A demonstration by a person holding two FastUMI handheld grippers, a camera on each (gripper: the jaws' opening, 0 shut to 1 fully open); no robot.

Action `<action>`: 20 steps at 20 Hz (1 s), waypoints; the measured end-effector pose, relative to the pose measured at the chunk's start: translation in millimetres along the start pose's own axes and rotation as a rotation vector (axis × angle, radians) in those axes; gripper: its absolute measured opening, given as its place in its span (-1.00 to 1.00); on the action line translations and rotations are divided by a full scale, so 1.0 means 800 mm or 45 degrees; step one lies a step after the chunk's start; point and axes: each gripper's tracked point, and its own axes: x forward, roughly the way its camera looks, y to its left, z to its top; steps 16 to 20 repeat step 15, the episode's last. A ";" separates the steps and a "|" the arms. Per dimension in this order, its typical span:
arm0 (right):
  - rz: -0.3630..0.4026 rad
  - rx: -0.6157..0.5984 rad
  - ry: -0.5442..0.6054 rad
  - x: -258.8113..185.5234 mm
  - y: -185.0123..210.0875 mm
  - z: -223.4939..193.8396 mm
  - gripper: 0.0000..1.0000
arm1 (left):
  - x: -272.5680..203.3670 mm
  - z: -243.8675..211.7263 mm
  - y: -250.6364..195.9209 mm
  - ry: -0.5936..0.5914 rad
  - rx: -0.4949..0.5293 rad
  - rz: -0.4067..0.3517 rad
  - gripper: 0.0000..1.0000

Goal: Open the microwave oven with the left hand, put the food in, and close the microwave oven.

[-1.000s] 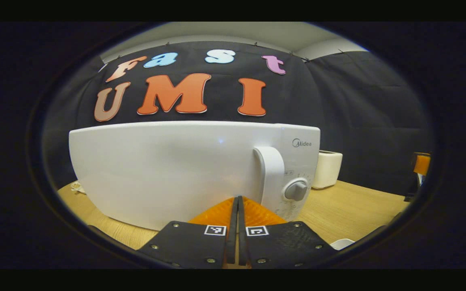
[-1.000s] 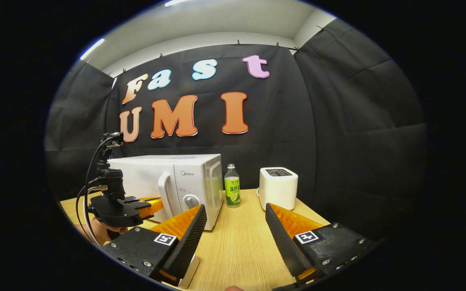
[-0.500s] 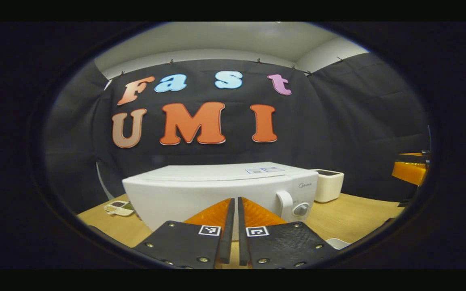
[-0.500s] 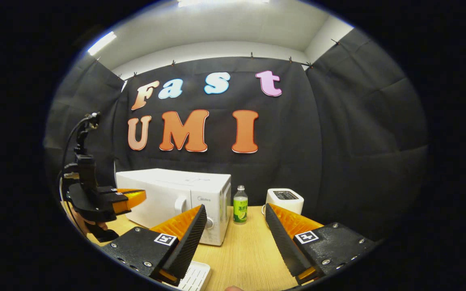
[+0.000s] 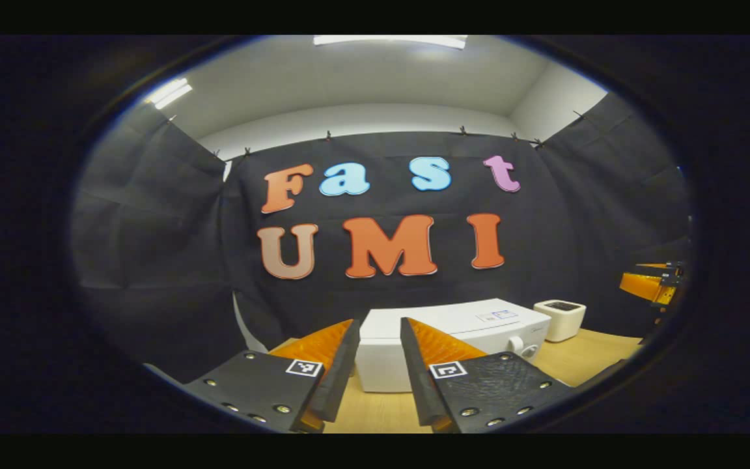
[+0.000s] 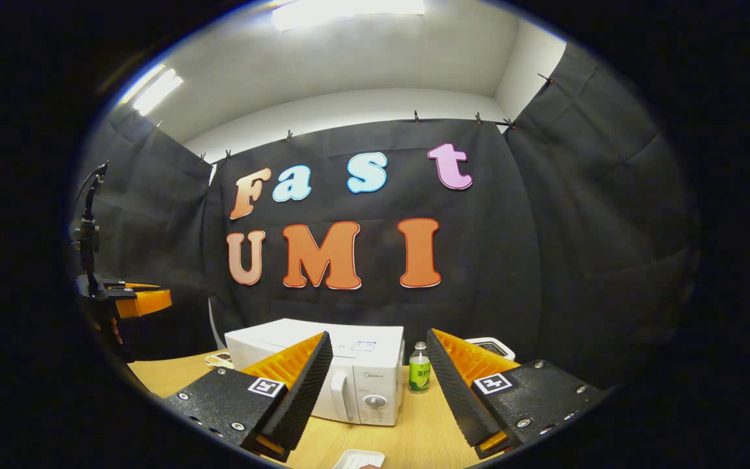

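The white microwave (image 6: 349,371) stands on the wooden table with its door closed; its handle (image 6: 342,404) and dial (image 6: 375,402) face me. In the left gripper view the microwave (image 5: 472,329) sits low and far behind my fingers. My left gripper (image 5: 378,322) is high above the table and back from the oven, its fingers a little apart with nothing between them. It also hangs at the far left as the left gripper (image 6: 134,301). My right gripper (image 6: 378,333) is open wide and empty, raised in front of the oven. A white tray edge (image 6: 359,459) peeks in at the bottom; its contents are hidden.
A green-labelled bottle (image 6: 418,376) stands just right of the microwave, and a white toaster (image 5: 560,319) is further right. A small flat item (image 6: 222,358) lies on the table (image 6: 414,436) left of the oven. Black cloth walls close the back and sides.
Both grippers have risen and drawn back from the microwave, which now looks small and low. The left gripper, shut earlier, has opened a little. The oven door stays closed.
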 end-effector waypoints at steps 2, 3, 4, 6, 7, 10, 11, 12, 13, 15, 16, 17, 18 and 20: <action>-0.035 -0.054 0.031 0.002 -0.008 0.006 0.80 | -0.017 0.014 0.027 0.001 0.008 0.051 -0.02; -0.045 -0.091 0.004 0.005 -0.008 0.018 0.81 | -0.024 0.020 0.036 0.000 0.007 0.067 0.03; -0.045 -0.106 -0.015 0.006 -0.003 0.031 0.82 | -0.030 0.027 0.046 -0.001 0.010 0.087 0.16; -0.016 -0.078 -0.005 0.008 0.014 0.050 0.81 | -0.040 0.040 0.061 0.007 0.012 0.119 0.27; -0.002 -0.075 -0.010 0.009 0.021 0.060 0.81 | -0.043 0.049 0.066 0.006 -0.002 0.126 0.33; 0.024 -0.092 -0.028 0.015 0.034 0.083 0.80 | -0.050 0.068 0.086 -0.006 -0.015 0.157 0.62; 0.041 -0.086 -0.022 0.016 0.041 0.086 0.81 | -0.052 0.074 0.091 -0.007 -0.020 0.169 0.68; 0.058 -0.075 -0.008 0.016 0.046 0.088 0.81 | -0.052 0.080 0.094 -0.009 -0.029 0.170 0.68; 0.070 -0.064 0.008 0.019 0.049 0.086 0.81 | -0.052 0.084 0.094 -0.006 -0.041 0.164 0.68; 0.083 -0.059 0.022 0.024 0.052 0.087 0.81 | -0.050 0.087 0.096 0.003 -0.069 0.157 0.68; 0.083 -0.059 0.022 0.024 0.052 0.087 0.81 | -0.050 0.087 0.096 0.003 -0.069 0.157 0.68; 0.083 -0.059 0.022 0.024 0.052 0.087 0.81 | -0.050 0.087 0.096 0.003 -0.069 0.157 0.68; 0.083 -0.059 0.022 0.024 0.052 0.087 0.81 | -0.050 0.087 0.096 0.003 -0.069 0.157 0.68; 0.083 -0.059 0.022 0.024 0.052 0.087 0.81 | -0.050 0.087 0.096 0.003 -0.069 0.157 0.68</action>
